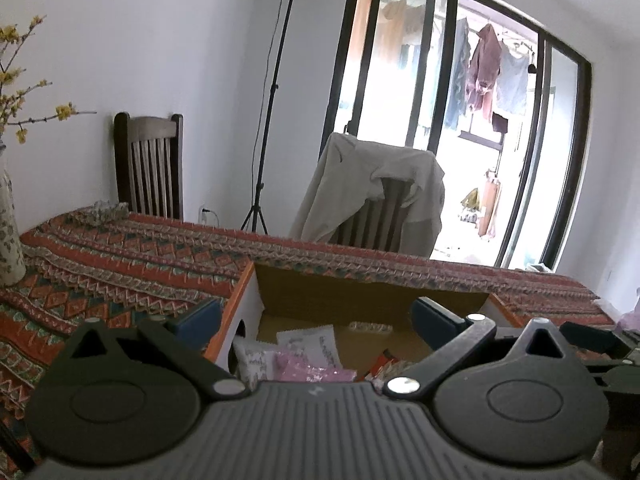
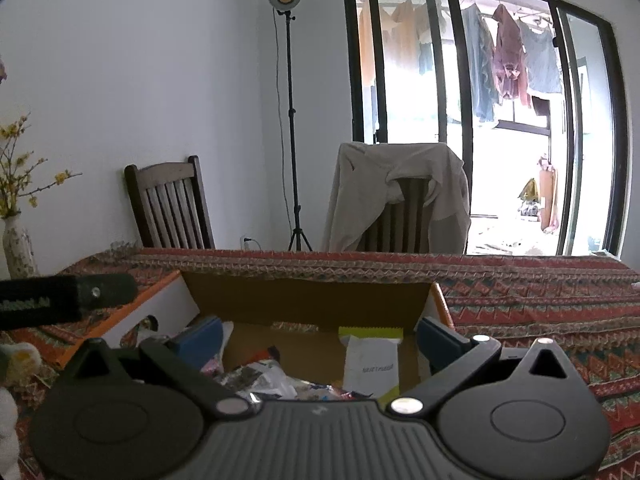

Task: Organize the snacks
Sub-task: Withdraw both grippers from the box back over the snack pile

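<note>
Snacks [image 2: 264,380] lie loose inside the open cardboard box [image 2: 308,300]; both grippers' jaws gape wide, holding nothing.

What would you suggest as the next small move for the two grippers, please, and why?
Probably draw both back from the cardboard box. The left gripper and right gripper have their jaws wide open with nothing between them, and the snack packets already lie inside the box, so the next thing to tidy would have to be found elsewhere.

I see the box [image 2: 308,300] standing on the table [image 2: 520,292] with snack packets [image 2: 372,364] inside; two chairs [image 2: 172,208] stand behind the table.
</note>
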Demonstrator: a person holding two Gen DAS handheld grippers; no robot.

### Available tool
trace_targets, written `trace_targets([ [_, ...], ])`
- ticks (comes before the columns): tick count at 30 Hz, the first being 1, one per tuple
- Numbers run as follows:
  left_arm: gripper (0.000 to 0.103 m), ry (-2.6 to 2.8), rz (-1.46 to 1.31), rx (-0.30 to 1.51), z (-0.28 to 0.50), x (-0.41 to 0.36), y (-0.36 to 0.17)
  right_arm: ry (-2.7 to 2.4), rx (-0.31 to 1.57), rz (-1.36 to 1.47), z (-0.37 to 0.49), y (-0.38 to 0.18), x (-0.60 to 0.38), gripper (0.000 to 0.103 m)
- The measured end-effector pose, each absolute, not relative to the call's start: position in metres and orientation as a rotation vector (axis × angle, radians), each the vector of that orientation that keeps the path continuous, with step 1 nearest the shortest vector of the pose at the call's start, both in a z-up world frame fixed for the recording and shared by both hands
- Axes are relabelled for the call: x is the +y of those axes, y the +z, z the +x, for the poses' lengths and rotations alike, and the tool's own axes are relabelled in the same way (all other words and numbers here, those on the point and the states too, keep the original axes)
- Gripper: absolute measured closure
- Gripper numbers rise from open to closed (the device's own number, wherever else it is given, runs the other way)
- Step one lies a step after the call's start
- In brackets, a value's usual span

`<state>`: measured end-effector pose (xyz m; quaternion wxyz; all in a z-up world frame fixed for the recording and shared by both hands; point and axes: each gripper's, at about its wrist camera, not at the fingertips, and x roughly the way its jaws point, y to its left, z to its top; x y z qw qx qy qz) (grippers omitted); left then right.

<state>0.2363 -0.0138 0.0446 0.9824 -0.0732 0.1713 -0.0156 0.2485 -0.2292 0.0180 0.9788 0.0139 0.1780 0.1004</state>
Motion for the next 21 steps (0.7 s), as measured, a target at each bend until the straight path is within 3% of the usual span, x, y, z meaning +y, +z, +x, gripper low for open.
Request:
trace_targets([
  [21, 0.000, -0.044, -0.130, 0.422, 0.140, 0.009, 0.050, 0.177, 0.422, 0.019, 0.159, 0.024, -0.256, 0.000],
])
